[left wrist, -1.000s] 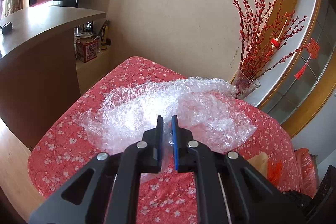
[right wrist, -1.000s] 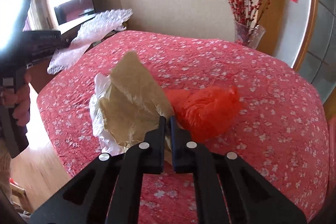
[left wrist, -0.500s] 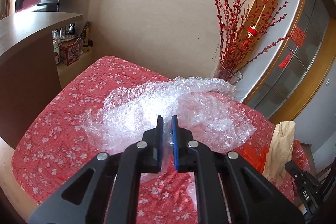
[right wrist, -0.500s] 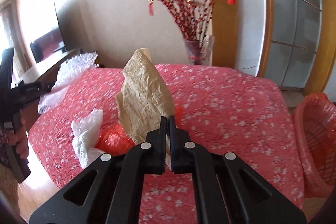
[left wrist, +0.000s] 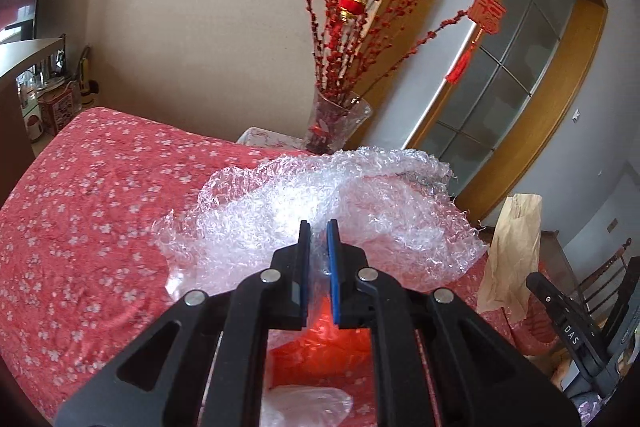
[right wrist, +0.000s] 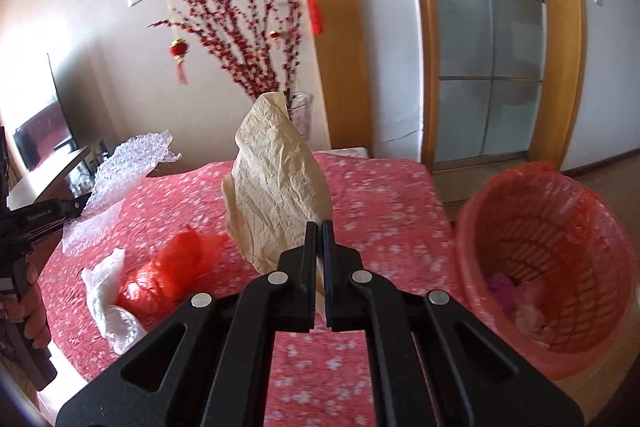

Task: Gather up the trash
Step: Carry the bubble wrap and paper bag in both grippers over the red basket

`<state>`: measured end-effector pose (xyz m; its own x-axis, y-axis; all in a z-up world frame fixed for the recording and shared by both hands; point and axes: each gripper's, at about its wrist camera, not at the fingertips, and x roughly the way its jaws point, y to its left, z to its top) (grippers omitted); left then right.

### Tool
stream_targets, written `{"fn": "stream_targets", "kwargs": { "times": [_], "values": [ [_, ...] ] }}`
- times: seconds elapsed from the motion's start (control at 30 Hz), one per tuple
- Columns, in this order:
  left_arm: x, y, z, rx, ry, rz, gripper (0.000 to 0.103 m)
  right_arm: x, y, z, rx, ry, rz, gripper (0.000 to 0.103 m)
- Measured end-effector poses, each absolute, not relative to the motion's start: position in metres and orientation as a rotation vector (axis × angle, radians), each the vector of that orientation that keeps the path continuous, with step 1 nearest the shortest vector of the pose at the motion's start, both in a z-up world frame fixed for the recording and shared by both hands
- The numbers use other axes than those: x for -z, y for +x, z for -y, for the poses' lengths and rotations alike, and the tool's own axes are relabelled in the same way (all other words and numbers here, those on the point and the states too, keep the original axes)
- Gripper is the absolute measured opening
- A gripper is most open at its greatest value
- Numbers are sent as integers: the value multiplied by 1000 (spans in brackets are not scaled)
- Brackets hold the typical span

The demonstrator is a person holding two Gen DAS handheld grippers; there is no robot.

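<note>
The left gripper point(left wrist: 319, 227) is clenched on the bubble wrap point(left wrist: 320, 211) above the red flowered table point(left wrist: 100, 195), while the right gripper point(right wrist: 319, 227) grasps the brown paper point(right wrist: 276, 183) upright, left of the red basket point(right wrist: 540, 251).

glossy crinkled bubble wrap point(left wrist: 320, 211). matt creased brown paper point(right wrist: 276, 187). red flowered cloth point(right wrist: 380, 203) covers the surface; slotted plastic basket point(right wrist: 560, 239).

Beige wall point(left wrist: 192, 27), wood-framed glass door point(right wrist: 492, 59), sunlit.
</note>
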<state>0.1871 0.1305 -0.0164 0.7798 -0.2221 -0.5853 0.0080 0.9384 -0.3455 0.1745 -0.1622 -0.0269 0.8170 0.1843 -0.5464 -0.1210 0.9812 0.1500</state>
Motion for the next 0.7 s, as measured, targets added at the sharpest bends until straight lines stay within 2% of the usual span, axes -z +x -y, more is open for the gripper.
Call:
{"fn": "stream_targets", "kwargs": {
  "times": [0.7],
  "values": [
    [13, 219, 37, 448, -275, -717, 9, 27, 156, 310, 171, 239, -541, 4]
  ]
}}
